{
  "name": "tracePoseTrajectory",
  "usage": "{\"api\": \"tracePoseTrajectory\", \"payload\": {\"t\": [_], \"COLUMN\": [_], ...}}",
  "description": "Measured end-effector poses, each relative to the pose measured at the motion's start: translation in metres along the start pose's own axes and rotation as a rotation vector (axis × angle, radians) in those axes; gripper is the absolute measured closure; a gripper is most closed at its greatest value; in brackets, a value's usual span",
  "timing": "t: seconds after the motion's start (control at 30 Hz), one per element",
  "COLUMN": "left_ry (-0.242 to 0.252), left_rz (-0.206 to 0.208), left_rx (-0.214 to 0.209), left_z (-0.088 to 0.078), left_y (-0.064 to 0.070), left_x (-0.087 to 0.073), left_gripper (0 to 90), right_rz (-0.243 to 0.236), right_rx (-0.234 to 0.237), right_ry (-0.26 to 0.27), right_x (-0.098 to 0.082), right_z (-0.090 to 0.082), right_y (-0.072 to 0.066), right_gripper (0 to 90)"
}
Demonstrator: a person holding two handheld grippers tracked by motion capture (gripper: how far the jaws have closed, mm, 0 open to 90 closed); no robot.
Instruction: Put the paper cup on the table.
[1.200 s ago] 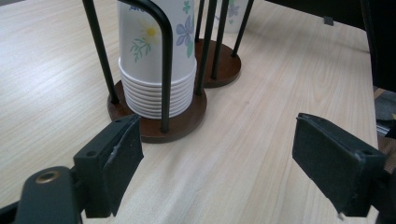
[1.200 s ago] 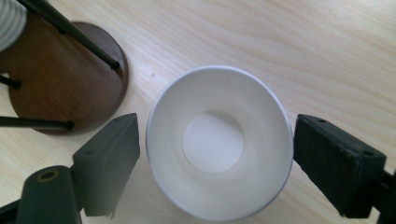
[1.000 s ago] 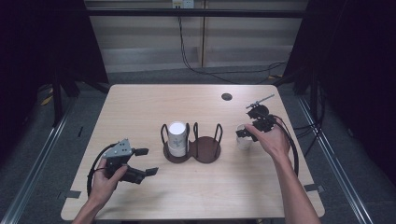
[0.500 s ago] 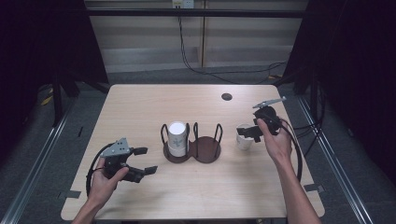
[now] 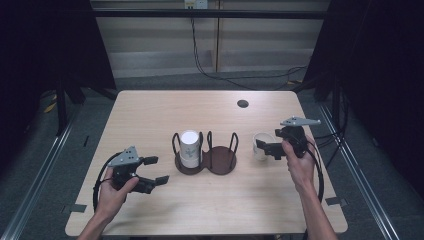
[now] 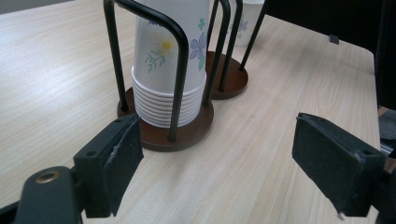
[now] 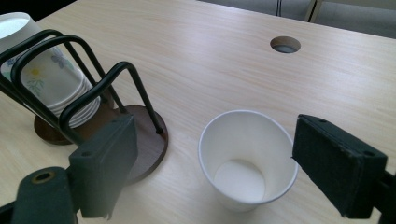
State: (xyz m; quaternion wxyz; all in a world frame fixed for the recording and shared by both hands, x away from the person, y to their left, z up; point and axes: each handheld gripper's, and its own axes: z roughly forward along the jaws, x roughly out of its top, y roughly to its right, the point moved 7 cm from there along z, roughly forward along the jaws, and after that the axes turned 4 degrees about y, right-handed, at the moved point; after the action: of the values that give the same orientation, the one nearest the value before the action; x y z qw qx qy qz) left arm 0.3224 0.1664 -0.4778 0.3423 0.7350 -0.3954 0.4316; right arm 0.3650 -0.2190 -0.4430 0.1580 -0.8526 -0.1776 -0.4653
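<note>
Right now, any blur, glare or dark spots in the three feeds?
High view: table evenly lit, surroundings nearly black, picture soft. Left gripper view: cup stack and rack sharp, near jaw edges slightly soft, dark block at upper right. Right gripper view: loose cup sharp, mild sheen on the wood towards the hole, lines look bent at the edges.

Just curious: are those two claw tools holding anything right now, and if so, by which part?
Nothing is held. The right gripper is open around the paper cup; the left gripper is open.
</note>
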Motion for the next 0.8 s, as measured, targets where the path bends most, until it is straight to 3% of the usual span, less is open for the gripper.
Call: {"api": "tracePoseTrajectory", "payload": {"t": [0.1, 0.2, 0.3, 0.5, 0.67, 0.8], "left_ry": [0.022, -0.008, -0.003, -0.015, -0.008, 0.015], "left_rz": [0.008, 0.016, 0.012, 0.005, 0.004, -0.027], "left_rx": [0.009, 0.004, 0.002, -0.003, 0.001, 0.036], "left_z": [-0.001, 0.000, -0.001, 0.002, 0.001, 0.000], "left_y": [0.002, 0.003, 0.004, 0.009, 0.011, 0.008], "left_x": [0.003, 0.000, -0.002, -0.006, -0.007, -0.007], "left_gripper": [16.0, 16.0, 16.0, 16.0, 16.0, 16.0], "right_rz": [0.001, 0.004, -0.003, -0.002, -0.026, -0.012], "right_rx": [-0.004, -0.021, -0.029, -0.064, -0.053, -0.051], "right_ry": [0.015, 0.041, 0.061, 0.147, 0.148, 0.162], "right_x": [-0.008, -0.012, -0.016, -0.024, -0.035, -0.039], "right_z": [-0.004, -0.009, -0.016, -0.026, -0.032, -0.036], "right_y": [-0.003, -0.006, -0.011, -0.024, -0.038, -0.044], "right_gripper": [13.8, 13.7, 13.7, 13.7, 13.7, 13.8]}}
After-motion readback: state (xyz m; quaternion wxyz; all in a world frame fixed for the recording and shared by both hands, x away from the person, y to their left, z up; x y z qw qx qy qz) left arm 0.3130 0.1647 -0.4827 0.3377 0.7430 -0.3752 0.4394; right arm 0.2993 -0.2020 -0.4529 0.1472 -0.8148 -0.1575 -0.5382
